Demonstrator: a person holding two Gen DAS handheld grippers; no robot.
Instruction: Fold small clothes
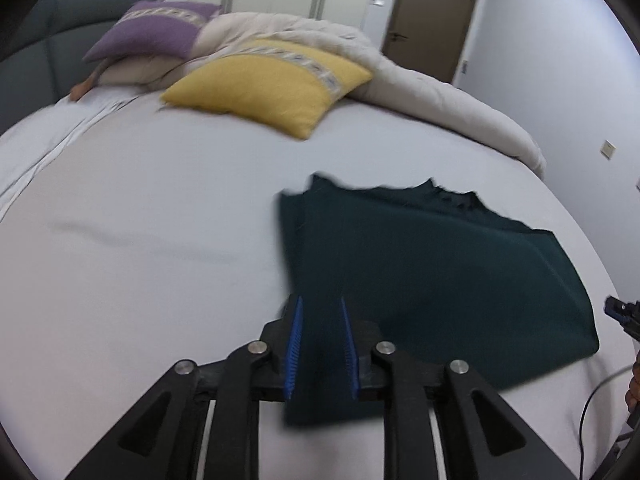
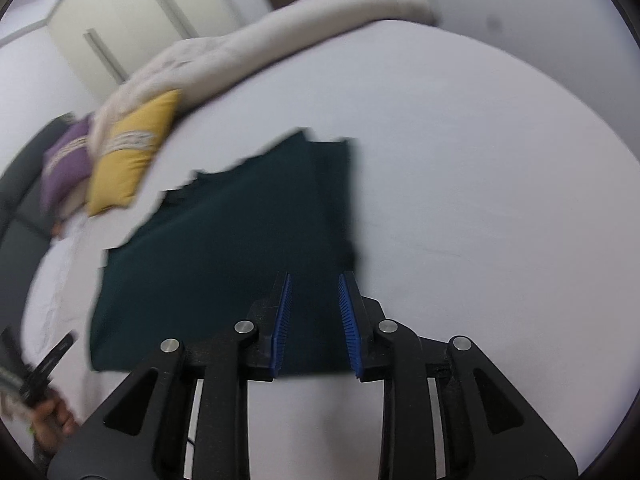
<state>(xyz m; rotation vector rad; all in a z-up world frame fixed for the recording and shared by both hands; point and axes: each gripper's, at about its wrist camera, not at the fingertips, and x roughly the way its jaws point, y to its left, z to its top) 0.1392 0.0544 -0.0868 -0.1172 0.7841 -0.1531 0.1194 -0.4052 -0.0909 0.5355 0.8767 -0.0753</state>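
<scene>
A dark green garment [image 1: 420, 272] is lying partly folded on the white bed sheet [image 1: 140, 240], nearer the foot of the bed than the yellow pillow [image 1: 276, 84], the purple pillow [image 1: 156, 32] and the bunched beige duvet [image 1: 420, 92]. Its long axis is running away from both tools toward the pillows, with a ragged, uneven far edge and a straight near hem. The left tool [image 1: 320, 344] is sitting over the garment's near left corner, its blue-padded jaws standing apart with dark cloth showing in the gap; the blur makes it impossible to tell whether the cloth is between the pads or merely under them, and the jaws are not clenched. The right tool [image 2: 314, 320] is hovering over the garment's near right corner in the same way, jaws spread, gripping nothing that can be made out. Each tool is thus nearest its own corner of the near hem, and the garment is stretching forward from both. Judging from this, the next move is probably pinching both near corners and carrying the hem over toward the ragged far edge; the thick layered left edge may slip.
</scene>
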